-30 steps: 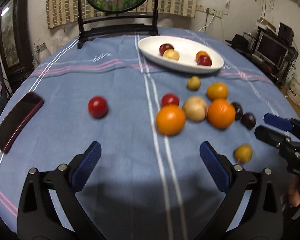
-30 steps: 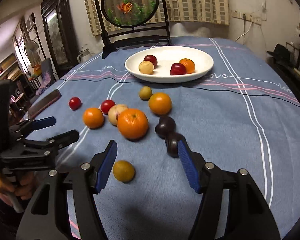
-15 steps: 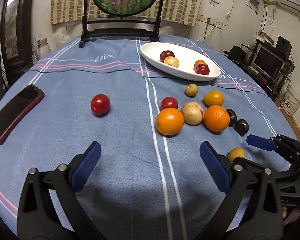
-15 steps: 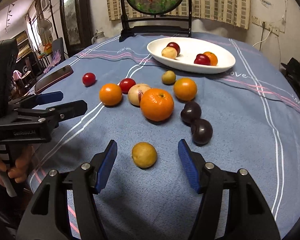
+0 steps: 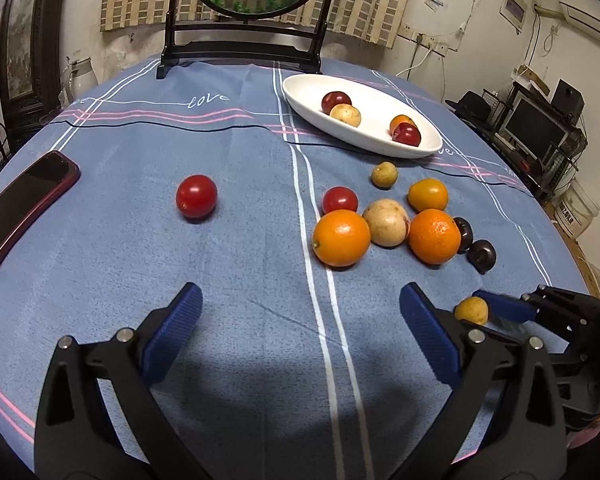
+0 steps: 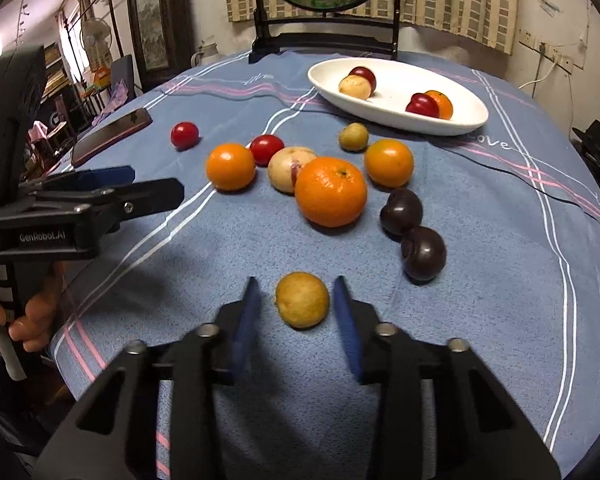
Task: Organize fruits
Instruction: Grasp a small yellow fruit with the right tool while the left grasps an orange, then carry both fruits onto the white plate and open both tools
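A small yellow fruit (image 6: 302, 299) lies on the blue cloth between the pads of my right gripper (image 6: 296, 312); the jaws stand narrowed around it with small gaps each side. It also shows in the left wrist view (image 5: 471, 310). My left gripper (image 5: 300, 332) is open and empty above bare cloth. Loose fruits lie ahead: two oranges (image 6: 331, 191), (image 6: 230, 166), a pale peach (image 6: 290, 168), two dark plums (image 6: 423, 253), red tomatoes (image 5: 196, 196). A white oval plate (image 6: 456, 120) holds several fruits.
A dark red phone (image 5: 20, 204) lies at the table's left edge. A round fish screen on a black stand (image 5: 240, 52) stands at the table's far side. The table edge falls away to the right by shelves with monitors (image 5: 536, 128).
My right gripper has moved forward over the small yellow fruit and its jaws have narrowed around it. The left gripper has stayed open and drawn back slightly.
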`<state>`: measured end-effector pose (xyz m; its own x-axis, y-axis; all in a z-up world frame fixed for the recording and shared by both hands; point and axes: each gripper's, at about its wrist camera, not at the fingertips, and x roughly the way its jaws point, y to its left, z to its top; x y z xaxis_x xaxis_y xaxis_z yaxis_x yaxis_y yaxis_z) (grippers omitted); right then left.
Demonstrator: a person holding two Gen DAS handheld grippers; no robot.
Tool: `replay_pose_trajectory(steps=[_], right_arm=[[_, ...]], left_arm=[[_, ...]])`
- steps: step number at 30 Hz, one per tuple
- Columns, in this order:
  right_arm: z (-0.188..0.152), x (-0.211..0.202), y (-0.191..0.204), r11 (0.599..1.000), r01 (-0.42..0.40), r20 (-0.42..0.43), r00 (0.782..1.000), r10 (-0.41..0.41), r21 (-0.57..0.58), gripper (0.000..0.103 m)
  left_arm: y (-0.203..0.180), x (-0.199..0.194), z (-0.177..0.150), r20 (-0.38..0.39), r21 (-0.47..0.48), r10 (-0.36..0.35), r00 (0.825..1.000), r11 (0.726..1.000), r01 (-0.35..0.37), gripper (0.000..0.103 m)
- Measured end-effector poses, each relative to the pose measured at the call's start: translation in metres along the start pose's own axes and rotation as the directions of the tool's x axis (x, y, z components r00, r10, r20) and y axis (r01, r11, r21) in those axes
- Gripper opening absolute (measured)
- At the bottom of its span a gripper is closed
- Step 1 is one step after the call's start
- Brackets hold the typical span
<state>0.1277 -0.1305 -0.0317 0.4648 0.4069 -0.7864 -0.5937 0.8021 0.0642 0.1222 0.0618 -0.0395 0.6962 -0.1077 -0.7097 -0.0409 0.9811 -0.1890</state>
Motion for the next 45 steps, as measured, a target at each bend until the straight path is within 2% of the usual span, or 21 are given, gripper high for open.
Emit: replay_pose_trajectory(steps=[5,7,11,12,14,16,20,25,27,31,39,40,43,45], right_arm=[[0.001,-0.001,-0.005,1.0,-0.018,0.012,1.0,0.017,0.026,0.027],[0.001,-0.003,-0.009,0.999,-0.018,0.03,0.999,0.016,0.05,0.027],[0.001,-0.005,-0.012,0.997,-0.012,0.042,0.999,0.009,0.07,0.027],[0.001,-0.006,-0.011,0.997,-0.009,0.046,0.999,0.005,0.071,0.027],[0.0,-0.007,-0.011,0.998,-0.01,0.055,0.998,0.007,0.069,0.027],[0.0,-0.007,-0.011,0.998,-0.012,0.057,0.998,0.008,0.067,0.027],[-0.001,-0.008,-0.01,0.998,-0.016,0.062,0.998,0.012,0.061,0.027],[-0.001,-0.009,-0.011,0.998,-0.021,0.066,0.998,0.017,0.061,0.027],[-0.001,-0.009,-0.011,0.998,-0.021,0.067,0.998,0.017,0.062,0.027],[-0.001,-0.009,-0.01,0.998,-0.019,0.068,0.998,0.015,0.059,0.027],[-0.001,-0.01,-0.009,0.998,-0.016,0.069,0.998,0.012,0.056,0.027],[-0.001,-0.01,-0.009,0.998,-0.016,0.069,0.998,0.012,0.056,0.027],[-0.001,-0.01,-0.01,0.998,-0.013,0.074,0.997,0.008,0.06,0.027],[-0.001,-0.01,-0.012,0.998,-0.011,0.074,0.997,0.006,0.067,0.027]], left_arm=[[0.001,0.003,0.001,-0.017,-0.006,-0.009,1.0,1.0,0.009,0.101],[-0.001,0.004,0.003,-0.02,0.008,-0.039,0.999,0.999,0.039,0.101],[-0.015,0.013,0.014,-0.013,0.129,-0.027,1.0,0.991,0.028,0.097],[-0.018,0.019,0.018,-0.038,0.148,-0.044,0.998,0.988,0.049,0.094],[-0.019,0.027,0.023,-0.082,0.149,-0.094,0.992,0.983,0.106,0.079],[-0.018,0.035,0.028,-0.102,0.143,-0.088,0.991,0.984,0.102,0.074],[-0.018,0.042,0.036,-0.1,0.148,-0.08,0.992,0.984,0.094,0.073],[-0.018,0.053,0.038,-0.139,0.141,-0.087,0.986,0.984,0.106,0.073],[-0.019,0.055,0.039,-0.141,0.146,-0.083,0.986,0.984,0.104,0.07],[-0.023,0.06,0.039,-0.163,0.16,-0.077,0.984,0.982,0.104,0.055],[-0.024,0.06,0.039,-0.167,0.167,-0.057,0.984,0.982,0.085,0.045],[-0.025,0.059,0.039,-0.166,0.166,-0.066,0.984,0.982,0.094,0.039],[-0.024,0.058,0.038,-0.163,0.148,-0.073,0.984,0.984,0.098,0.039],[-0.021,0.057,0.039,-0.165,0.116,-0.108,0.98,0.985,0.128,0.039]])
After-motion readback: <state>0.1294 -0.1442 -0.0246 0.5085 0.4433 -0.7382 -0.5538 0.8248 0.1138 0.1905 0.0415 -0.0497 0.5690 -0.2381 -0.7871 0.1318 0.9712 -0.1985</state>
